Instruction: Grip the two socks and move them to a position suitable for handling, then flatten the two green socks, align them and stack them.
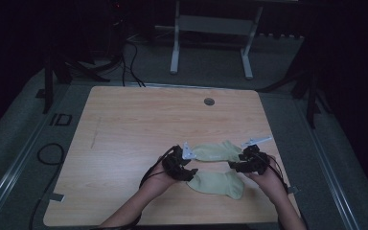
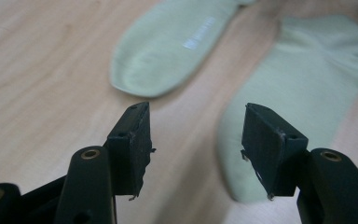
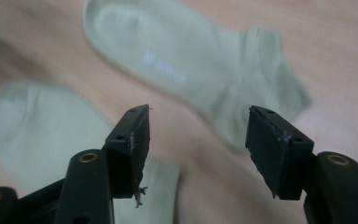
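While both hands rested low over the near part of the wooden table [image 1: 124, 124], two pale green socks lay flat on it, one behind the other. The far sock [image 1: 215, 152] stretched between the two tongs, its ends close to each. The near sock [image 1: 218, 184] lay just toward the person, between the wrists.

The left gripper [image 1: 186, 165] stood at the left ends of both socks. In the left gripper view its jaws stood apart with nothing between them; the far sock's toe [image 2: 168, 51] lay ahead and to the left, and the near sock [image 2: 298, 93] lay ahead and under the right jaw, with bare wood between the two.

The right gripper [image 1: 237, 163] stood at the right ends. In the right gripper view its jaws were likewise parted and empty, with the far sock [image 3: 191, 70] beyond them and the near sock [image 3: 42, 135] under the left jaw. Neither sock was gripped.
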Motion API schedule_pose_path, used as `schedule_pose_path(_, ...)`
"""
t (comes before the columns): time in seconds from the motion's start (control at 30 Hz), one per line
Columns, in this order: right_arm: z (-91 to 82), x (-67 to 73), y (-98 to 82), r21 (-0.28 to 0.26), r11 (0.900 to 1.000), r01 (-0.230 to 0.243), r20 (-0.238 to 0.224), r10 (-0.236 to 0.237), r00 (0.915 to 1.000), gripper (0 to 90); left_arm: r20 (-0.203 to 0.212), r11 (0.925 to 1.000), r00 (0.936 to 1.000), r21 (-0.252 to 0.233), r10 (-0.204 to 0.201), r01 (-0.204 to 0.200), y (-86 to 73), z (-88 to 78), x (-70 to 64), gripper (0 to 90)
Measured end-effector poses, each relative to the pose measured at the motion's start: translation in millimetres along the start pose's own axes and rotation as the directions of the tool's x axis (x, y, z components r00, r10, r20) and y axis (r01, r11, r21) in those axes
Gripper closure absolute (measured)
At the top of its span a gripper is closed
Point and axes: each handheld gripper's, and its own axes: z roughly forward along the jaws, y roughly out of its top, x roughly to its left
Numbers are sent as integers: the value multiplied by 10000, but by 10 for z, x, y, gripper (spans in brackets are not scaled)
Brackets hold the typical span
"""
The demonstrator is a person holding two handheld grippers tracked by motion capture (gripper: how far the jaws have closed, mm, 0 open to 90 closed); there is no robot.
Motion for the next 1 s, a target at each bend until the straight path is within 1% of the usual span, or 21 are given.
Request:
schedule_pose_path(0.03,-44,28,-87,10,10000,76,-240,-75,9997,450,74,10000,10000,40,-35,35,-24,2,-25,420)
schedule_pose_path(0.07,-59,44,-134,55,9998,179,-256,-178,9995,450,131,9999,9999,28,-111,111,-51,7,-46,420)
schedule_pose_path(0.13,-77,67,-244,63,9999,160,-386,-157,9991,459,268,9997,9996,221,-102,96,-117,43,-79,422)
schedule_pose_path(0.17,-77,67,-244,63,9999,160,-386,-157,9991,459,268,9997,9996,221,-102,96,-117,43,-79,433)
schedule_pose_path(0.23,-53,86,-406,380,9988,311,-230,-302,9993,481,280,9990,9995,424,-172,160,-178,108,-89,450)
schedule_pose_path(0.33,-46,87,-433,453,9984,334,-175,-326,9993,490,296,9988,9993,445,-215,202,-195,125,-90,463)
schedule_pose_path(0.43,-22,113,-557,729,9958,558,147,-570,9983,533,284,9975,9995,697,-104,84,-239,177,-105,488)
schedule_pose_path(0.47,-14,124,-575,790,9952,577,204,-595,9980,537,241,9977,9996,672,-146,129,-243,187,-109,498)
schedule_pose_path(0.5,-7,137,-589,817,9942,695,225,-716,9972,548,301,9975,9994,695,-163,142,-247,194,-109,507)
schedule_pose_path(0.53,-9,149,-595,790,9940,763,219,-782,9967,567,306,9974,9995,713,-104,82,-247,200,-112,533)
schedule_pose_path(0.57,-13,159,-595,817,9940,727,195,-746,9970,592,296,9973,9995,729,-87,66,-246,206,-114,537)
schedule_pose_path(0.6,-13,169,-594,835,9929,843,225,-865,9960,602,324,9973,9994,736,-92,68,-246,208,-114,551)
schedule_pose_path(0.63,-14,181,-594,852,9923,903,257,-928,9954,632,334,9970,9994,775,-29,3,-244,212,-120,586)
schedule_pose_path(0.67,-14,198,-597,833,9918,965,209,-986,9949,678,336,9966,9994,820,28,-55,-241,217,-125,589)
schedule_pose_path(0.77,-15,248,-599,847,9901,1117,206,-1139,9933,777,394,9966,9992,820,15,-47,-234,220,-136,668)
schedule_pose_path(0.8,-14,265,-598,862,9893,1180,216,-1203,9925,792,484,9965,9988,836,18,-58,-230,220,-138,703)
schedule_pose_path(0.83,-13,274,-595,883,9889,1196,233,-1221,9922,815,475,9966,9989,821,28,-67,-227,224,-145,736)
schedule_pose_path(0.9,-10,277,-592,891,9895,1142,182,-1163,9930,826,410,9969,9992,780,15,-47,-222,229,-156,820)
schedule_pose_path(0.93,-10,277,-592,891,9895,1142,182,-1163,9930,826,410,9969,9992,780,15,-47,-222,229,-156,843)
schedule_pose_path(0.97,-10,274,-588,890,9911,987,175,-1007,9948,837,319,9973,9994,722,99,-122,-219,232,-166,863)
schedule_pose_path(1.0,-13,273,-587,878,9918,933,184,-953,9953,839,340,9978,9994,657,57,-79,-217,229,-165,868)
